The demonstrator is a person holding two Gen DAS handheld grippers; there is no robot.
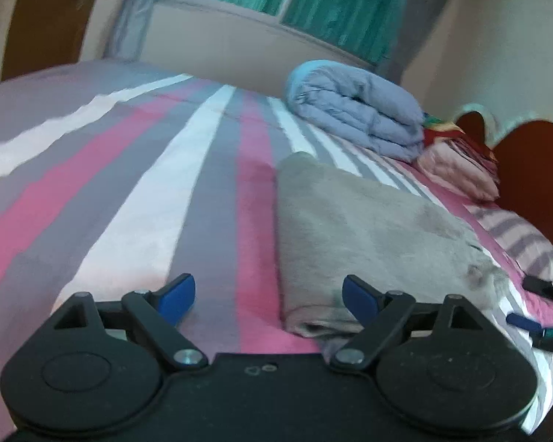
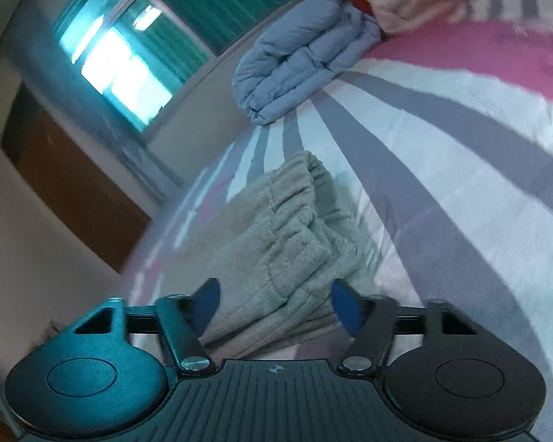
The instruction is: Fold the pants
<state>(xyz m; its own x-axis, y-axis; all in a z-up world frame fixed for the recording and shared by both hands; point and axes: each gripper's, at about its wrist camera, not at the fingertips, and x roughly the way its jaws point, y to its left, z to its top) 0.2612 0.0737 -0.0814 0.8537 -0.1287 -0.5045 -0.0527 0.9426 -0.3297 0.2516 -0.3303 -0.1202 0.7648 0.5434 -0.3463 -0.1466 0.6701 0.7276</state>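
Observation:
Grey fleece pants (image 1: 365, 228) lie folded in a long strip on the striped bed (image 1: 147, 184). My left gripper (image 1: 269, 296) is open and empty, low over the bed at the near folded end of the pants; its right finger is over the fabric edge. My right gripper (image 2: 274, 307) is open, its fingers either side of the gathered waistband end of the pants (image 2: 295, 221), holding nothing. The right gripper's tips also show in the left wrist view (image 1: 534, 305), at the far right beside the pants.
A folded blue quilt (image 1: 357, 110) and pink and red folded cloths (image 1: 461, 169) lie near the wooden headboard (image 1: 527, 169). A window with green curtains (image 1: 313, 0) is behind the bed. A brown door (image 1: 44, 14) stands at left.

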